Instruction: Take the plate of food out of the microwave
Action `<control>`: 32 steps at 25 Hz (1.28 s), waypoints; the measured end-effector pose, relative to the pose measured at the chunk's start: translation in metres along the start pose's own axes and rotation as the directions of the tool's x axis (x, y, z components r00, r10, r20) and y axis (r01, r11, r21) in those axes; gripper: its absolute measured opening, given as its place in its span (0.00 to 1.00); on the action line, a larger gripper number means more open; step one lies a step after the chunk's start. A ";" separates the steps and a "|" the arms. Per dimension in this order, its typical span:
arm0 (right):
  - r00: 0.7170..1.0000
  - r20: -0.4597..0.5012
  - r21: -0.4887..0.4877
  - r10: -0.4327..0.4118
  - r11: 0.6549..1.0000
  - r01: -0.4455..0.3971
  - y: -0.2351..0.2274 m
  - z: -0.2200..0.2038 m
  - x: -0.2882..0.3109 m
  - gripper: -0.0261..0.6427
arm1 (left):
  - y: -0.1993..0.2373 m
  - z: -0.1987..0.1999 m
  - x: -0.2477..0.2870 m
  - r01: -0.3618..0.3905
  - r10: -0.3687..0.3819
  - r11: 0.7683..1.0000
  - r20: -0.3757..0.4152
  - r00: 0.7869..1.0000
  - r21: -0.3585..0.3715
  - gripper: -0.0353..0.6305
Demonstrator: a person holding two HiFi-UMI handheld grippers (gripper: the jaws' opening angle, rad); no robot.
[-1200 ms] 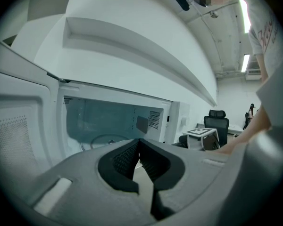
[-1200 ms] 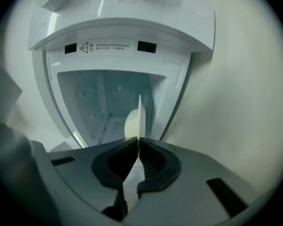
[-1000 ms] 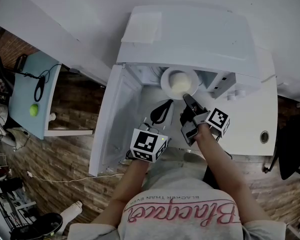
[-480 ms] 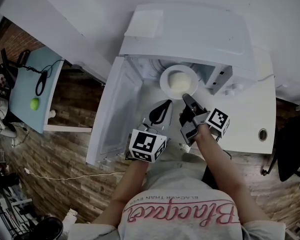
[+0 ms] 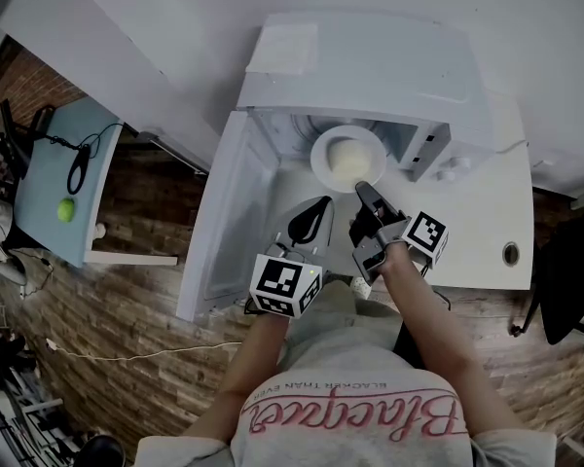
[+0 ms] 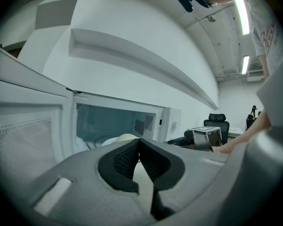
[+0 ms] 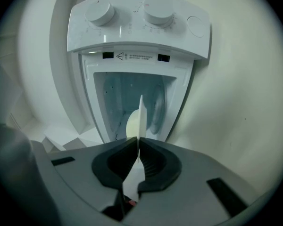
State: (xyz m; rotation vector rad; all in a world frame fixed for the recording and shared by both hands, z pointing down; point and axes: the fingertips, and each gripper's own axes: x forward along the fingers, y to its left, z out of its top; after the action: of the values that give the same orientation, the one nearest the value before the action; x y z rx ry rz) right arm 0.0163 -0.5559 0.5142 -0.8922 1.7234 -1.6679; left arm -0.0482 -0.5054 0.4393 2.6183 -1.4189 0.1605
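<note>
Right gripper (image 5: 362,189) is clamped down tight on the near rim of the plate (image 5: 321,159), jaws almost together with just the thin white edge between them. That plate sits straight ahead of it at the mouth of the microwave (image 5: 370,61), lying flat, food side up. It is round, so no long side. From the right gripper's own view it runs edge-on, directly away from the jaws. One pale mound of food (image 5: 348,159) sits on top.

Left gripper (image 5: 321,204) hangs just beside the right one, jaws together on nothing and clear of the plate, with the open door (image 5: 224,222) out to its left. Both bare forearms reach forward side by side. Beyond the right gripper are two knobs (image 7: 100,12) on the panel.
</note>
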 end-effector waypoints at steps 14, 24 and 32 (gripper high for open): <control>0.995 0.101 -0.015 0.004 1.000 -0.002 0.027 -0.018 -0.024 0.07 | 0.001 0.033 -0.042 0.062 -0.062 0.998 0.060 0.996 -0.002 0.06; 0.992 0.128 -0.030 0.008 1.000 -0.004 0.046 -0.032 -0.048 0.07 | -0.012 0.051 -0.063 0.103 -0.102 0.995 0.117 0.988 -0.001 0.06; 0.990 0.136 -0.030 0.033 0.999 -0.029 0.065 -0.048 -0.066 0.07 | -0.015 0.054 -0.082 0.121 -0.117 0.992 0.138 0.983 -0.020 0.06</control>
State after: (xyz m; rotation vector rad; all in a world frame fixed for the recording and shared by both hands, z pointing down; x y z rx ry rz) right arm 0.0139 -0.4741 0.4495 -0.9642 1.6637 -1.5299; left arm -0.0787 -0.4402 0.3706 2.7280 -1.2880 -0.0545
